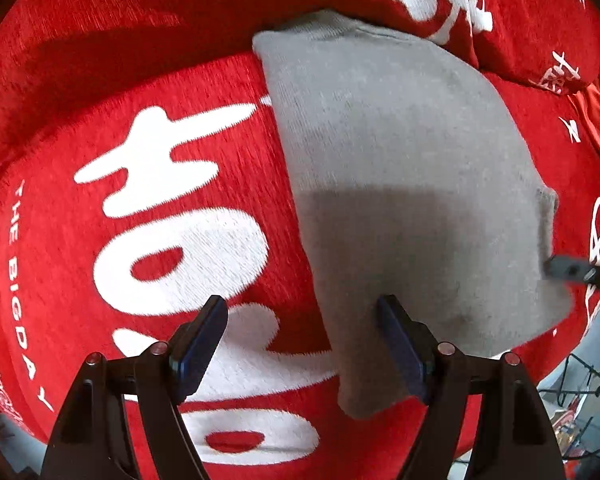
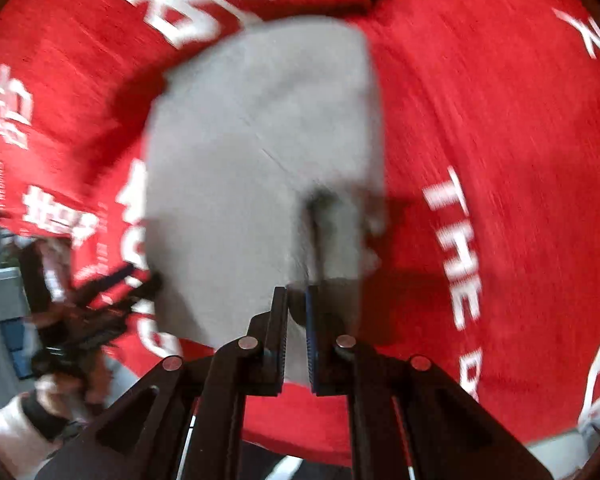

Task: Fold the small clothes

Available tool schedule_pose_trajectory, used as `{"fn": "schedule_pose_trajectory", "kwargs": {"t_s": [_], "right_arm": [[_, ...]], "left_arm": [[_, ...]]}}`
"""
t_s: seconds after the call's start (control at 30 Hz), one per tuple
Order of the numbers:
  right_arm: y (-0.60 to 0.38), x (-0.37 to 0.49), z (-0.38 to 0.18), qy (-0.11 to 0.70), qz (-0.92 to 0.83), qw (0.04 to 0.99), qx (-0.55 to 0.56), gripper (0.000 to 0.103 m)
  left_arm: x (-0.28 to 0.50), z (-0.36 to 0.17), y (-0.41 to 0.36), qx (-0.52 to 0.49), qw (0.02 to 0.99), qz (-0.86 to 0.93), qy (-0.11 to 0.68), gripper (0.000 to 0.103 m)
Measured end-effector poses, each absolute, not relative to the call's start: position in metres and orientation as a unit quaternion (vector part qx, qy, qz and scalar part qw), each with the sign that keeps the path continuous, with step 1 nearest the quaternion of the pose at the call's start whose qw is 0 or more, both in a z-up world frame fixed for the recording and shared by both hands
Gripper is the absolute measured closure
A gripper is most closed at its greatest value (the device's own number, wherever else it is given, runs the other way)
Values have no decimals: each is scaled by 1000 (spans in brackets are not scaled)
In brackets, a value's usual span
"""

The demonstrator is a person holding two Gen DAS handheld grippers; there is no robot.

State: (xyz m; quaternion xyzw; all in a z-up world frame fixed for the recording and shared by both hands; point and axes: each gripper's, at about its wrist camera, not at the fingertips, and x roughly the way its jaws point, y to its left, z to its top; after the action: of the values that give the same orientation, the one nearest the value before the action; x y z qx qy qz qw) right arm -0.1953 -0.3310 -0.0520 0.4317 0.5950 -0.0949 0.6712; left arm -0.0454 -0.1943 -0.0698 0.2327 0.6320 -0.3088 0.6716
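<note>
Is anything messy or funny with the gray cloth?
A little. The gray cloth lies crooked on the red blanket, and its near edge is bunched where the right gripper pinches it. The left gripper is open above the cloth's near corner, holding nothing. No tear or spill shows.

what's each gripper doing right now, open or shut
Left gripper: jaws open, holding nothing, above the edge of the grey cloth.
Right gripper: jaws shut on the grey cloth's edge.

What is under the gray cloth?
The gray cloth lies on a red blanket with white letters. The blanket shows all around it; whatever lies directly beneath the cloth is covered.
</note>
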Motion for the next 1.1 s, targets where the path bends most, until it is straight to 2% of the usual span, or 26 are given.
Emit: {"fn": "schedule_pose_trajectory", "kwargs": {"t_s": [0.03, 0.1, 0.17, 0.43, 0.47, 0.53, 0.7, 0.77, 0.9, 0.93, 0.97, 1.1], "right_arm": [[-328, -198, -59, 601, -102, 666, 430, 93], [-328, -207, -68, 595, -106, 660, 447, 87], [-332, -215, -68, 593, -115, 649, 464, 76], [-351, -241, -36, 559, -155, 653, 487, 74], [-354, -246, -35, 555, -155, 654, 490, 63], [-358, -247, -34, 552, -156, 653, 494, 50], [-360, -238, -36, 550, -151, 658, 491, 49], [-362, -236, -38, 550, -149, 659, 491, 44], [-371, -229, -41, 541, -148, 665, 492, 43], [-376, -228, -42, 535, -148, 667, 497, 41], [-381, -226, -43, 528, -147, 668, 504, 36], [-402, -216, -60, 498, -128, 663, 544, 32]], "left_arm": [[-48, -66, -195, 230, 672, -309, 633, 24], [-46, -68, -193, 221, 669, -307, 640, 24], [-46, -69, -192, 217, 668, -306, 643, 24], [-43, -64, -189, 224, 665, -311, 641, 24], [-43, -64, -189, 224, 664, -311, 643, 24], [-43, -64, -189, 224, 662, -311, 644, 24], [-45, -64, -193, 225, 662, -309, 645, 24], [-43, -62, -191, 217, 662, -307, 649, 24], [-31, -56, -187, 193, 668, -307, 650, 24], [-28, -52, -186, 187, 675, -311, 642, 20], [-24, -48, -187, 181, 683, -314, 634, 0], [-8, -44, -198, 158, 686, -330, 629, 1]]}}
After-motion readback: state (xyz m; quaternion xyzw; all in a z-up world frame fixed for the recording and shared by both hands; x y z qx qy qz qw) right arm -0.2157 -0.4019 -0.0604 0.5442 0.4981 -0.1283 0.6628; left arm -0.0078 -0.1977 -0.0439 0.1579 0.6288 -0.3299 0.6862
